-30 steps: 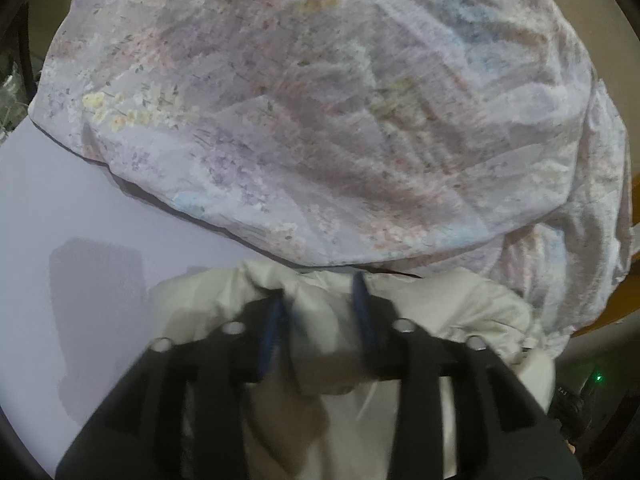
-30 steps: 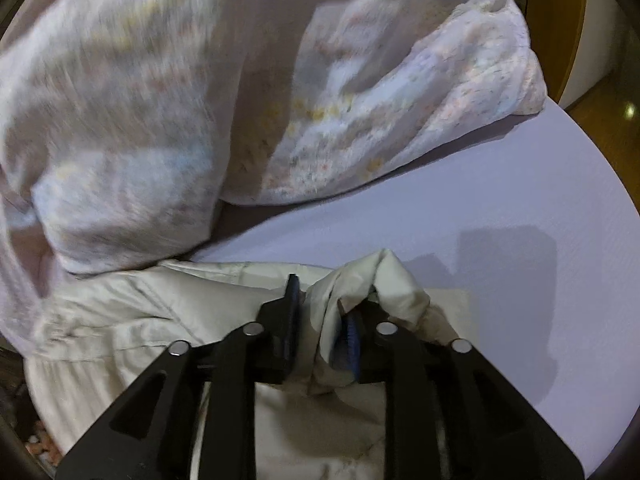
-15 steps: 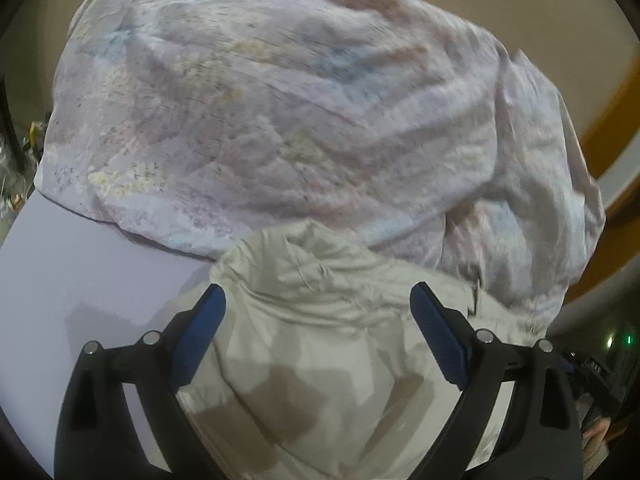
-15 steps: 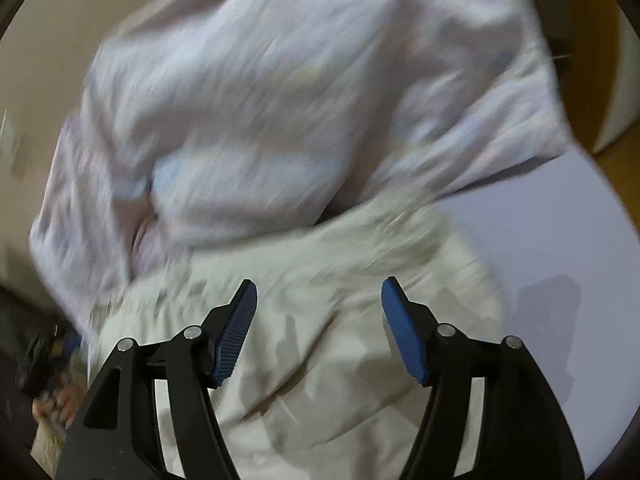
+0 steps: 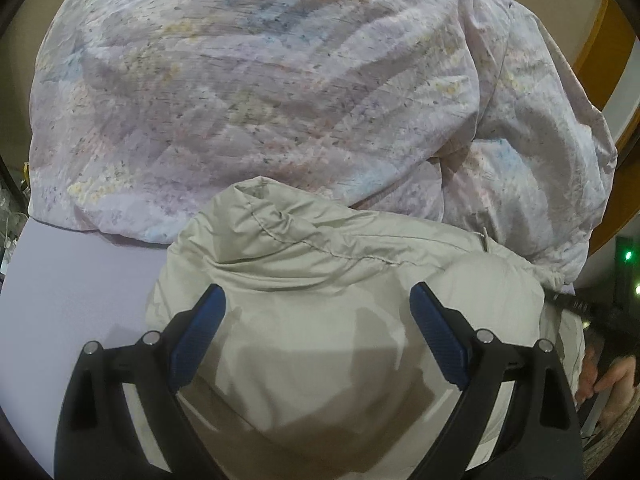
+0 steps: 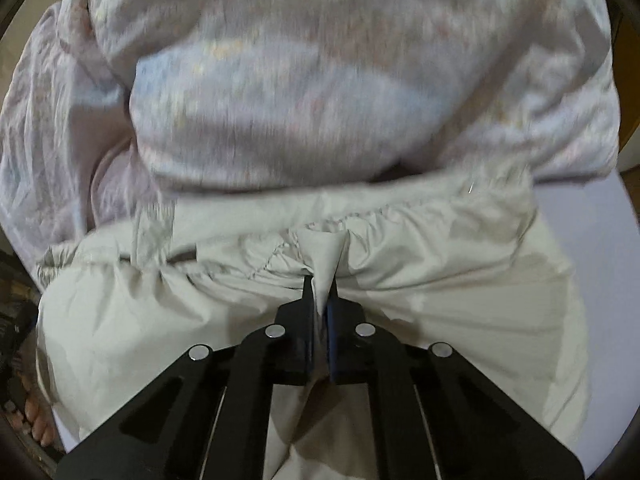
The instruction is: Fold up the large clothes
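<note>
A big floral quilt (image 5: 256,92) is heaped on the far part of the lavender bed (image 5: 72,292). The beige jacket (image 5: 320,300) lies at the near edge, touching the quilt. The left tongs (image 5: 318,308) stand wide over the jacket. The right tongs (image 6: 320,286) pinch a jacket fold.

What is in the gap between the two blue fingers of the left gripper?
Only the beige jacket, lying slack and ungripped between the open left gripper fingers, as the left wrist view shows. The flowery quilt lies beyond it.
</note>
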The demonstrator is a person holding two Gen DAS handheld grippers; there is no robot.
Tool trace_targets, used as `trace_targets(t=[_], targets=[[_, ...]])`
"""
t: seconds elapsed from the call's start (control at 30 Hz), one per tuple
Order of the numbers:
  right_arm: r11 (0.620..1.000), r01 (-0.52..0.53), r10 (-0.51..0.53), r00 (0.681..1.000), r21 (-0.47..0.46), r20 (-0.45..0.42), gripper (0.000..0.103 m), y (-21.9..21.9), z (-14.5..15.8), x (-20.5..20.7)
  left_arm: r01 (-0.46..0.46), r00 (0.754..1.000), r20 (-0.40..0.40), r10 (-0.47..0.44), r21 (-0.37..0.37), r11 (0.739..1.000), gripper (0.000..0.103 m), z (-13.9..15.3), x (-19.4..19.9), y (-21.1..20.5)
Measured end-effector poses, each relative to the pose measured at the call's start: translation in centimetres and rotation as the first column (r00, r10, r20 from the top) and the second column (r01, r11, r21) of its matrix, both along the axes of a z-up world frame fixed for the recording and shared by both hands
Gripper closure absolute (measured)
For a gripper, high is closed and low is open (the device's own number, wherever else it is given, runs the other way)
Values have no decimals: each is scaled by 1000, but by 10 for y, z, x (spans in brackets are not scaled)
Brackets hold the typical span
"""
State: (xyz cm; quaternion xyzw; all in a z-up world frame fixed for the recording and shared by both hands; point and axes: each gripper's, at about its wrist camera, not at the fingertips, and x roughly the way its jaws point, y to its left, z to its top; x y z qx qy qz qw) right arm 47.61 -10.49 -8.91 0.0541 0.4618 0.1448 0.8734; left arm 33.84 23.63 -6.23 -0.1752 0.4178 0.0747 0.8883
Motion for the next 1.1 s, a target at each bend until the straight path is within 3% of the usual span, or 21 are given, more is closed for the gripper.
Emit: trace_targets(t=[0.13,0.2,0.33,0.4,0.47,0.53,0.7,0.77,0.83,0.97,1.1], targets=[[997,62,-65,995,43,75,99,-6,21,5,9,1000,10,-9,13,1000,10,3,5,-2],[994,89,-93,994,69,54,99,-8,17,7,13,1000,14,-14,26,1000,10,4,7,-4],[997,73,-73,997,33,-21,99,-3,-12,6,17,1000,-17,-16,58,998,11,-1,13,-7],[995,81,-78,996,61,-47,99,-5,-20,5,-1,998,-67,7,92,996,22,-10,20,-6],[991,92,-86,994,94,-68,98,-9,-25,5,-20,991,-134,33,93,995,42,-25,32,-1],[990,91,-83,994,106,-77,98,-14,-29,5,-30,985,-167,43,81,996,50,-37,41,4],[990,80,-70,994,115,-84,98,-20,-38,3,14,982,-188,16,158,987,62,-51,60,-5],[989,82,-72,994,123,-79,98,-24,-39,4,17,984,-178,15,178,984,80,-54,65,-6],[990,76,-71,996,119,-49,98,-24,-40,-2,19,985,-174,16,199,980,91,-54,72,-6],[987,80,-84,996,141,20,98,-14,-18,15,-38,989,-132,68,216,976,97,-41,91,7],[989,79,-78,997,123,-8,98,-11,-21,26,-59,987,-134,91,223,973,98,-38,100,10]])
